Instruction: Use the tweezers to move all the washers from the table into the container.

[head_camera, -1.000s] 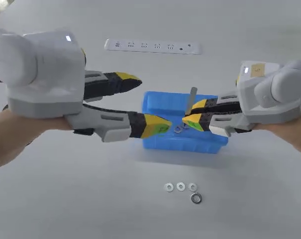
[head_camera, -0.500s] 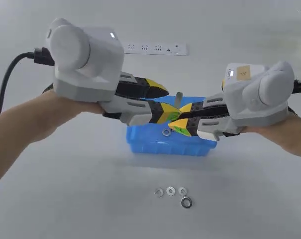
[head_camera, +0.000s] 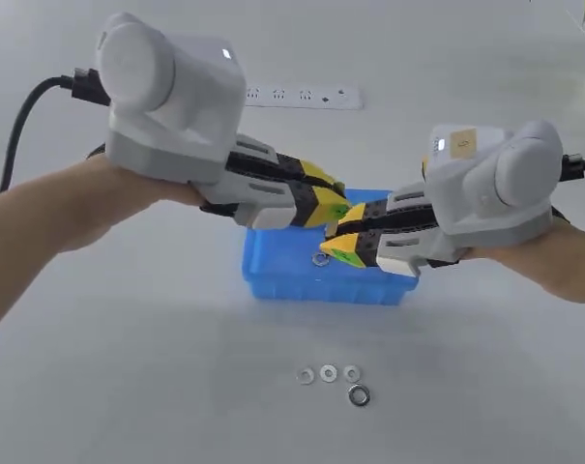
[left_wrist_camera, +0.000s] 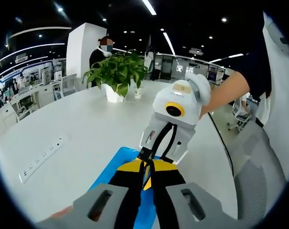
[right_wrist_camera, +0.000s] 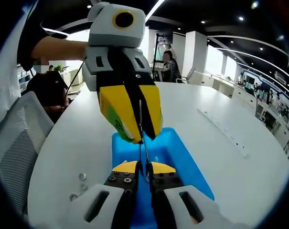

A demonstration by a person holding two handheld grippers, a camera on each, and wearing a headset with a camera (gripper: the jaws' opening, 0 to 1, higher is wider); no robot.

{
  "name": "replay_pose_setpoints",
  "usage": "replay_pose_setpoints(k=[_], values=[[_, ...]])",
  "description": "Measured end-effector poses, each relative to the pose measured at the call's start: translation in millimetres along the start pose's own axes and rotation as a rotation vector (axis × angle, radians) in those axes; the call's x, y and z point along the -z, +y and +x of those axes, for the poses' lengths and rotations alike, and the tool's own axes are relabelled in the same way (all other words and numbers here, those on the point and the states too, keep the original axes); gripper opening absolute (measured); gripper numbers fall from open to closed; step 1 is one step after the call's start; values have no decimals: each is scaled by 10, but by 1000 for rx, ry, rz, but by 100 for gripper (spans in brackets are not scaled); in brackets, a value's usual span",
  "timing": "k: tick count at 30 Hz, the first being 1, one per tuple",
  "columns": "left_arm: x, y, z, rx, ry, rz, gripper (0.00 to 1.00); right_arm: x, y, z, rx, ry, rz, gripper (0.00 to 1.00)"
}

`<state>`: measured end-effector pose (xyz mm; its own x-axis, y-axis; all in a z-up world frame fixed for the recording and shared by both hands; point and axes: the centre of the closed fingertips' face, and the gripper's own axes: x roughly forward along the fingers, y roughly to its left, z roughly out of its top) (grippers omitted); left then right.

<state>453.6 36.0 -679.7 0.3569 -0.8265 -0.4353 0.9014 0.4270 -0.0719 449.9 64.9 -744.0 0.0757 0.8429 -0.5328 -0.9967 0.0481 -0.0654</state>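
The two grippers meet nose to nose above the blue container [head_camera: 273,282], which stands on the white table [head_camera: 118,377]. The left gripper [head_camera: 336,200] comes in from the left side, a little higher. The right gripper [head_camera: 331,247] comes from the right, a little lower, so their yellow tips are just beside each other over the container's open top. In the right gripper view the thin metal tweezers [right_wrist_camera: 143,153] run from the right gripper's own jaws straight up to the tips of the left gripper. The right jaws are pressed together on the lower part of the tweezers. The left jaws look closed on the upper end, with only a hairline between them. In the left gripper view its own black jaws are also close together, and the right gripper faces them directly. One washer [head_camera: 320,258] lies on the floor of the container, under the tips. Four washers [head_camera: 329,374] lie on the table in front of the container, nearer to the person and apart from it. Three are in a short row, and the fourth, a darker ring, is just below the right end of the row. A white power strip [head_camera: 292,96] lies on the table behind the container, and a black cable [head_camera: 16,135] leaves the back of the left gripper. Far off on the table a green plant [left_wrist_camera: 118,76] stands in a white pot.
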Motion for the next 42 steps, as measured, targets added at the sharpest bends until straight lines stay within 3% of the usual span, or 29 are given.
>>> replay_pose_setpoints(k=[7,16,18,19,21,26,29,42], values=[[-1,-20,-13,12,23,100,7,-2,32,-4,-11,6,-6,9],[-53,-57,-47,12,39,130,6,-60,20,-12,-10,-5,-7,10],[-84,-38,-62,-7,32,140,6,-89,14,-15,-6,-10,-5,10],[-117,-53,-72,-3,16,106,6,-127,18,-23,-9,-22,3,10],[-153,-25,-83,-21,4,98,6,-173,32,-30,-11,-28,1,10],[-186,-74,-106,-15,15,72,6,-199,46,-36,-8,-26,-12,10],[-137,-59,-110,-7,24,62,6,-200,66,-42,-7,-19,-22,11],[-189,-33,-140,-15,21,106,6,-190,5,-72,41,-6,-15,17]])
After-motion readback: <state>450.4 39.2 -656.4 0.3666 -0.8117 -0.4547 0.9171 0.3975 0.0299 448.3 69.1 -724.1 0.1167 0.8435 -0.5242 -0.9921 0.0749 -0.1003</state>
